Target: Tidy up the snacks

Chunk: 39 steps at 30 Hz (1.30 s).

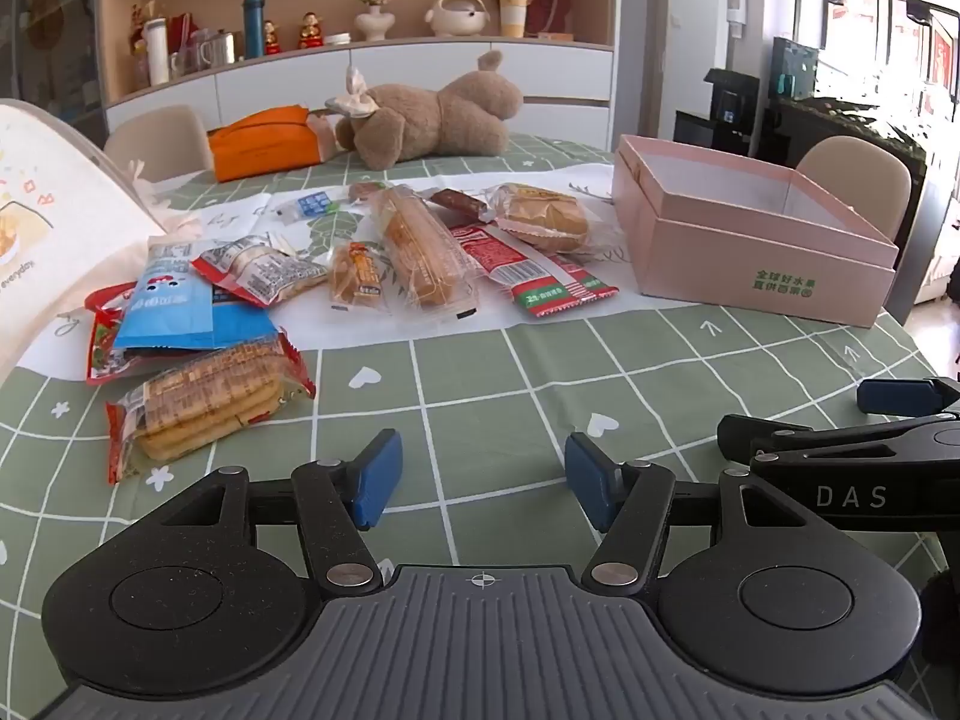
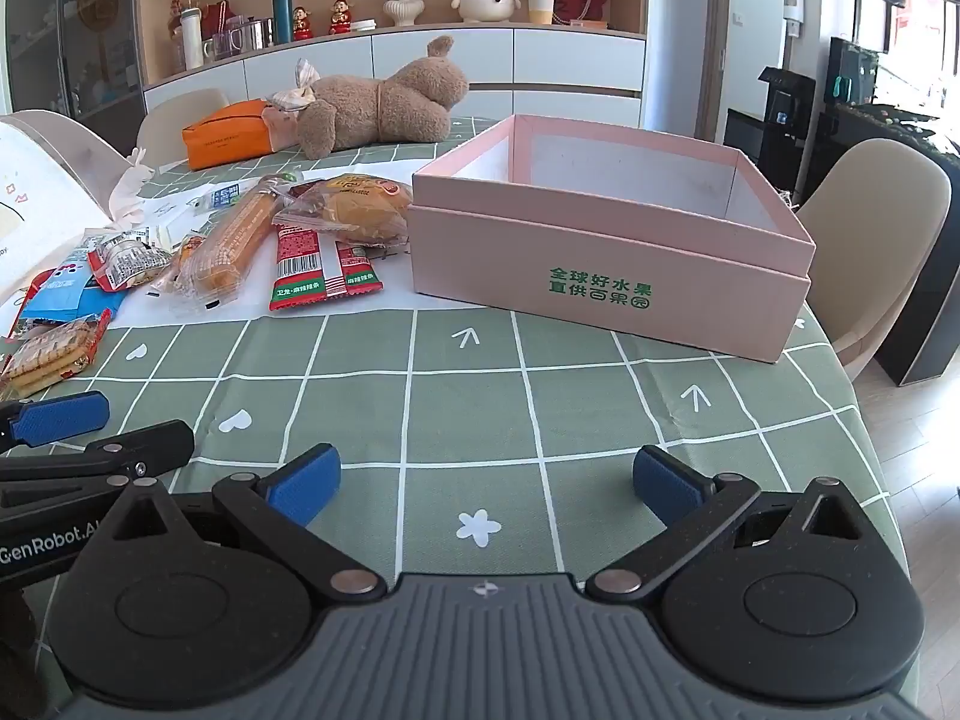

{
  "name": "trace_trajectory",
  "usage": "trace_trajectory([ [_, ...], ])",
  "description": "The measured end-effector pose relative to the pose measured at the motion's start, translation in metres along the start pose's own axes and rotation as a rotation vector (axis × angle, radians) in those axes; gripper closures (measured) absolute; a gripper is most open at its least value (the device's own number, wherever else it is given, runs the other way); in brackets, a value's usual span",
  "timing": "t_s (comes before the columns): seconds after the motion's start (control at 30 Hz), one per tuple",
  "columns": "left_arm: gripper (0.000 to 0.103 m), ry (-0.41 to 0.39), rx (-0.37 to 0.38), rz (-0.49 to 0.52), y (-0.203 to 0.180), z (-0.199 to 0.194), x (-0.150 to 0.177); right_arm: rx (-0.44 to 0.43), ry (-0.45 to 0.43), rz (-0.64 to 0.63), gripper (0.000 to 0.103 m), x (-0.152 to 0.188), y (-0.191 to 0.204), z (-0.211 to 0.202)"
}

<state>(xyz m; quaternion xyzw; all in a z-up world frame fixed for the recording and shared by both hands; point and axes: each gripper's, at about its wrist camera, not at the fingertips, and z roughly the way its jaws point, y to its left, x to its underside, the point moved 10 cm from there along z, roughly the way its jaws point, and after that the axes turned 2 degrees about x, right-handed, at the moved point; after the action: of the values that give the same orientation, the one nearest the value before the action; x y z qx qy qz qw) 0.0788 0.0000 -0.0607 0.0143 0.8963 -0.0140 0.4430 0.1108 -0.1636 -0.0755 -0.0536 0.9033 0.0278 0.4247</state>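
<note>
Left gripper point(image 1: 483, 477): jaws apart, holding nothing, over bare green checked tablecloth point(image 1: 480, 372).
Right gripper point(image 2: 486, 483): jaws wide apart, holding nothing.
Pink cardboard box point(image 2: 606, 258): open-topped, near table's right edge.
Wrapped snack packets point(image 1: 336, 264): scattered left of box.

A matt green checked cloth point(image 2: 480, 384) covers the table, lying smooth with a few soft creases. The pink box point(image 2: 606, 276) at the right of the frame looks like matt cardboard, with a paler paper lining inside. The snack packets point(image 1: 420, 252) are glossy plastic film, some clear and crinkled, some printed red or blue. The teddy bear point(image 1: 444, 114) in the upper middle is brown plush, fuzzy and rough. Each hand-held gripper point(image 2: 486, 480) is speckled matt black plastic with shiny metal pivot pins, ribbed grey housing and finely textured blue fingertips point(image 2: 300, 489).
</note>
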Motion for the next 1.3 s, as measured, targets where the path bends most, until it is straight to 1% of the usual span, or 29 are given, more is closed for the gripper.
trace_trajectory([
  [1.3, 0.037, 0.000, 0.001, -0.002, 0.0007, -0.0029, 0.0022, -0.002, 0.000, 0.000, 0.000, 0.0004, -0.0006, -0.0011],
])
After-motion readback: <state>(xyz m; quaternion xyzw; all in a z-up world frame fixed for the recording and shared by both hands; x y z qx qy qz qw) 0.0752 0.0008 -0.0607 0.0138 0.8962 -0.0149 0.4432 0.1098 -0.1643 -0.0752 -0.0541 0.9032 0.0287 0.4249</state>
